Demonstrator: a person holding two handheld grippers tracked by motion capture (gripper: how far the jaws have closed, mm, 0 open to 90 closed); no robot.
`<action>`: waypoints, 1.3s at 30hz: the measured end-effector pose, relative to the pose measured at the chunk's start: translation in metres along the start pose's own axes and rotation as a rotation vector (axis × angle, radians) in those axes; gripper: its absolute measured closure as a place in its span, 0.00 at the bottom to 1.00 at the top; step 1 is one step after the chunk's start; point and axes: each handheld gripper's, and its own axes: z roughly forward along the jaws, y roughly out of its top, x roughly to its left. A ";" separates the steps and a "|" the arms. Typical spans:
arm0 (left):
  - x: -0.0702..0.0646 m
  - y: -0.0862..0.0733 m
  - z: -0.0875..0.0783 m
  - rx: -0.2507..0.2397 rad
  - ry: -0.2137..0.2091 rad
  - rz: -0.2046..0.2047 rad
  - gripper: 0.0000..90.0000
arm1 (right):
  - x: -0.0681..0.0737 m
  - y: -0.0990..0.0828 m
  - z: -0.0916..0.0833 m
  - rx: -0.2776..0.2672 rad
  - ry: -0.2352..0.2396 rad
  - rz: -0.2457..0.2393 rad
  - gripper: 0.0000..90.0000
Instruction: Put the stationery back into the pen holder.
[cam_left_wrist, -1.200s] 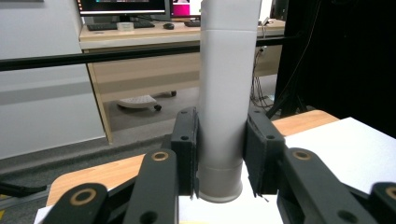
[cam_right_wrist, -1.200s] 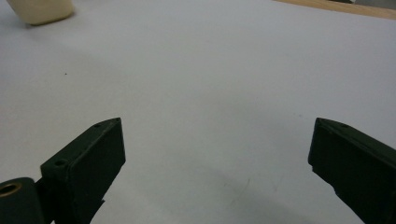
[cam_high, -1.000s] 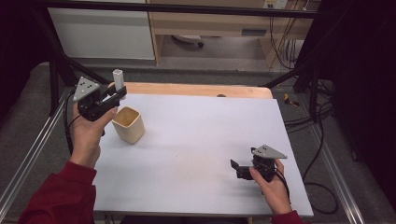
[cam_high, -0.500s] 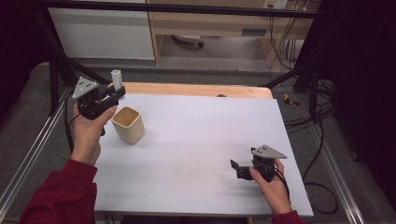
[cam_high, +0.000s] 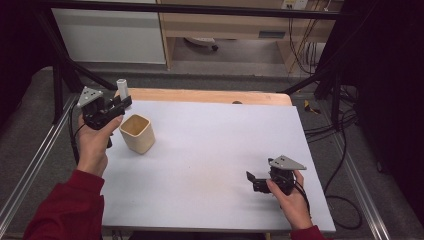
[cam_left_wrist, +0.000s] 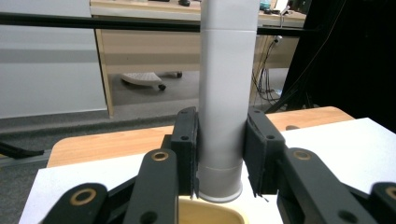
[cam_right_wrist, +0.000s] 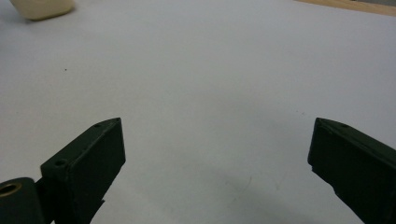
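Grey tube (cam_left_wrist: 227, 93) is clamped upright by the left hand-held gripper (cam_left_wrist: 219, 154), just above the beige cup (cam_high: 136, 133) at the worktop's (cam_high: 215, 150) left. The right hand-held gripper (cam_right_wrist: 217, 158) is held released, low over the worktop.

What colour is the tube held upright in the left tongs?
Light grey; the tube shows best in the left gripper view, clamped in the left tongs.

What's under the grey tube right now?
The cream cup's open rim sits just beneath the grey tube, which the left gripper holds upright. The cup's inside is mostly hidden by the fingers, so its contents can't be told.
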 end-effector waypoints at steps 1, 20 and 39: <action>0.001 -0.001 0.000 0.002 0.002 -0.004 0.75 | 0.000 0.000 0.000 0.001 0.000 0.000 0.05; 0.005 -0.017 0.008 0.032 0.001 -0.027 0.75 | 0.001 -0.001 0.002 0.016 0.014 -0.009 0.05; 0.003 -0.037 0.016 0.072 -0.005 -0.034 0.75 | 0.002 -0.002 0.003 0.025 0.023 -0.015 0.05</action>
